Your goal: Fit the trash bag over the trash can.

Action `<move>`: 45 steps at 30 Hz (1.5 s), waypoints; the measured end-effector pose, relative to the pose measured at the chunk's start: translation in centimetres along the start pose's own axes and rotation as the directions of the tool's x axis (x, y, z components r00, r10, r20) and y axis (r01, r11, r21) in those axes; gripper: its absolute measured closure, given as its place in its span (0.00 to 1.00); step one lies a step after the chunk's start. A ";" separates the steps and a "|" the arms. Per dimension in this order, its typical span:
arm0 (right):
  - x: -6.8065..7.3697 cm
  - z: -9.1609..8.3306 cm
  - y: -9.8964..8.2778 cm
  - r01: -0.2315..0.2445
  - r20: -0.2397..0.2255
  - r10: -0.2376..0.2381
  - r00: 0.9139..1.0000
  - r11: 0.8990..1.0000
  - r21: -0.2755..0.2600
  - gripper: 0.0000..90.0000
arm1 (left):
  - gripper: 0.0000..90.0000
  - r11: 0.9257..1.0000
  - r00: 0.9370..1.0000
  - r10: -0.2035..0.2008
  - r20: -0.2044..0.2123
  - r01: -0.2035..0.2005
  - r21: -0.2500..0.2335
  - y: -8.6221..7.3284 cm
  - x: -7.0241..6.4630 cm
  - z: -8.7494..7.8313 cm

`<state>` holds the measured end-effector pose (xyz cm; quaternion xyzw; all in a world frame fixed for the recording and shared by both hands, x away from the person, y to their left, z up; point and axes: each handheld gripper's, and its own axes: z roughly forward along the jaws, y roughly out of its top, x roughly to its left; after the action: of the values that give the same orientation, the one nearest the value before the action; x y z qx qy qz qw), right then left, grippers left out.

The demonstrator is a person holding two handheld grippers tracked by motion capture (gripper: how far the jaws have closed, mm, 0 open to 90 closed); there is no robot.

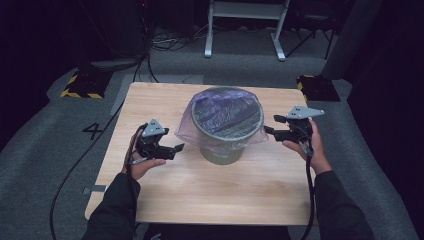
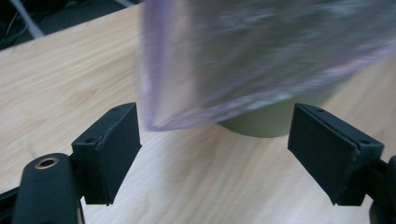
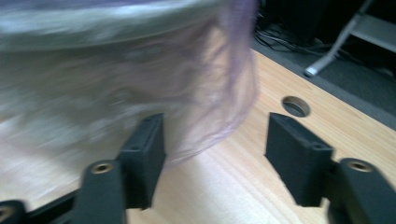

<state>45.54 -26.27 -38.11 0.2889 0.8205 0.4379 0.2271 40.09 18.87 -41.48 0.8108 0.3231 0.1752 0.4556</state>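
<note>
Now both claws gaping, flanking lined bin

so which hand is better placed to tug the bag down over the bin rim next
Right, probably. The right gripper is open beside the bag overhang near the bin rim; the left gripper, also open, sits lower and farther off.

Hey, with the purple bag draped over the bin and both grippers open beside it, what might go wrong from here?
The purple bag hangs loosely over the bin rim, so it may slip into the bin or slide off. The open right gripper sits close to the bag's overhang and might snag the thin film when it moves. The bin looks light and stands free on the table; a nudge from the left gripper may shift or tip it.
</note>
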 end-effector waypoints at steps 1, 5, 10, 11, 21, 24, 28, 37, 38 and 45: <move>0.4 -0.2 -0.1 0.016 -0.016 -0.017 1.000 1.000 -0.005 0.38 | 0.17 1.000 1.000 0.002 0.011 -0.002 -0.010 0.1 -0.5 -0.2; 1.9 -0.9 -0.5 0.097 -0.059 -0.098 0.993 0.995 -0.011 0.27 | 0.17 0.998 0.998 0.049 0.029 -0.048 -0.029 0.6 -2.4 -0.5; 3.4 -1.3 -0.1 0.139 -0.087 -0.142 0.986 0.990 -0.033 0.25 | 0.17 0.995 0.994 0.097 0.056 -0.096 -0.026 1.7 -4.0 0.5; 3.8 -1.4 0.0 0.153 -0.101 -0.156 0.983 0.988 -0.036 0.25 | 0.18 0.995 0.993 0.102 0.063 -0.101 -0.022 1.9 -4.1 0.8; 5.9 -0.3 -0.2 0.268 -0.039 -0.267 0.963 0.963 0.028 0.93 | 0.88 0.989 0.989 0.147 -0.015 -0.148 -0.014 2.4 -3.8 2.3; 5.9 0.1 -0.7 0.271 -0.039 -0.269 0.962 0.962 0.046 1.00 | 1.00 0.987 0.987 0.162 -0.008 -0.162 0.002 2.1 -3.7 2.7; 5.8 0.4 -1.2 0.257 -0.047 -0.255 0.966 0.964 0.060 1.00 | 1.00 0.986 0.986 0.164 0.003 -0.164 0.024 1.6 -3.5 3.2; 5.7 2.1 -2.9 0.252 -0.109 -0.236 0.966 0.953 0.171 1.00 | 1.00 0.986 0.990 0.138 0.013 -0.139 0.090 -0.4 -3.0 4.9; 5.8 2.3 -3.1 0.249 -0.119 -0.230 0.966 0.952 0.179 1.00 | 1.00 0.986 0.990 0.138 0.013 -0.139 0.090 -0.4 -3.0 4.9; 5.6 2.8 -3.6 0.232 -0.125 -0.211 0.969 0.954 0.189 0.99 | 0.88 0.993 0.995 0.101 0.014 -0.102 0.054 -1.1 -2.5 4.2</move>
<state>42.25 -22.46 -43.28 0.1936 0.8987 0.3381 0.2016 40.31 14.94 -44.63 0.8392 0.2836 0.1848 0.4257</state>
